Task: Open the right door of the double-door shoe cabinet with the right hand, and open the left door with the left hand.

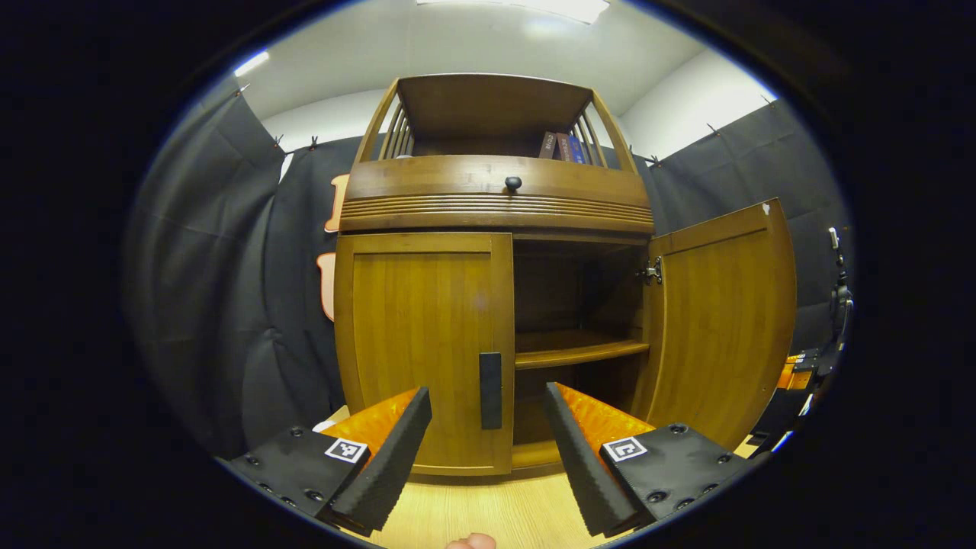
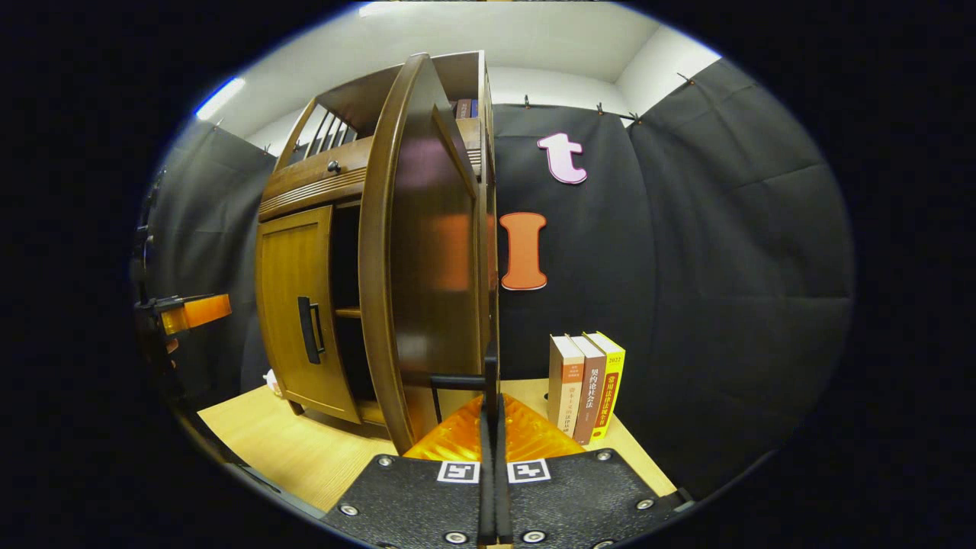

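The brown wooden shoe cabinet [image 1: 496, 198] stands straight ahead in the left gripper view. Its left door [image 1: 419, 343] is closed, with a black vertical handle [image 1: 490, 390] near its inner edge. The right door [image 1: 724, 320] is swung wide open, baring a shelf [image 1: 579, 349]. My left gripper [image 1: 488, 393] is open, its fingers flanking the left door's handle a little short of it. In the right gripper view the open right door [image 2: 427, 267] is seen nearly edge-on. My right gripper [image 2: 492, 404] is shut on that door's black handle [image 2: 457, 379]. The left door [image 2: 293, 305] and the left gripper [image 2: 194, 311] appear farther left.
The cabinet stands on a light wooden tabletop [image 1: 488, 511]. Three upright books [image 2: 587, 385] stand on the table right of the open door, against the black cloth wall. More books [image 1: 560, 145] sit on the cabinet's top shelf above a drawer knob [image 1: 512, 183].
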The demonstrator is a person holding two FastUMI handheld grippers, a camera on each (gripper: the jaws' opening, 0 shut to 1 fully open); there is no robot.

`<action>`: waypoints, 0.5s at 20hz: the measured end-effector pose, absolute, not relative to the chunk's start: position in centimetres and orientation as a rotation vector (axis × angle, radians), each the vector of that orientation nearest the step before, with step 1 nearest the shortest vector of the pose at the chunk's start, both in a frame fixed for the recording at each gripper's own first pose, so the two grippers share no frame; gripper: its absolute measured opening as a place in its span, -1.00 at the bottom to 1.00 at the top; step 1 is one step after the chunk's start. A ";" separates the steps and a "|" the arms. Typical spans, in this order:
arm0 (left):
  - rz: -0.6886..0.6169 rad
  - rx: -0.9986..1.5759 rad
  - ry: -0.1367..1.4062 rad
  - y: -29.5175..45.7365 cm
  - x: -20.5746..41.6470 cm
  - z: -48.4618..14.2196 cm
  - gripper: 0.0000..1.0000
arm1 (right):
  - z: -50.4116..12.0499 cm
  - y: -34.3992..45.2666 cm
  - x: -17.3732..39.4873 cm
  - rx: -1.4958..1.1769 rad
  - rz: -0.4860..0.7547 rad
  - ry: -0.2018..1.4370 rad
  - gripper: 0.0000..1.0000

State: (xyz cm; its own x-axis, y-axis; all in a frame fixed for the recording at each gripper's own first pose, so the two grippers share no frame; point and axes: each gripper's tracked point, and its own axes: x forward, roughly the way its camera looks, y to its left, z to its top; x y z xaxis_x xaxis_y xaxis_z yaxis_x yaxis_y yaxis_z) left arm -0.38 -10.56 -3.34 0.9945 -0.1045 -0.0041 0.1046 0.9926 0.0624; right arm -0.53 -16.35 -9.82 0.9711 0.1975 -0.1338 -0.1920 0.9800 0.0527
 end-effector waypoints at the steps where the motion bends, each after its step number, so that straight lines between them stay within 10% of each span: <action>1: -0.102 0.062 0.001 -10.7 -0.5 -3.4 0.87 | -9.9 -16.9 -0.3 0.048 0.215 0.136 -1.00; 10: -0.098 0.055 0.006 -11.8 -1.0 -4.1 0.87 | -9.9 -18.2 0.3 0.070 0.348 0.117 -1.00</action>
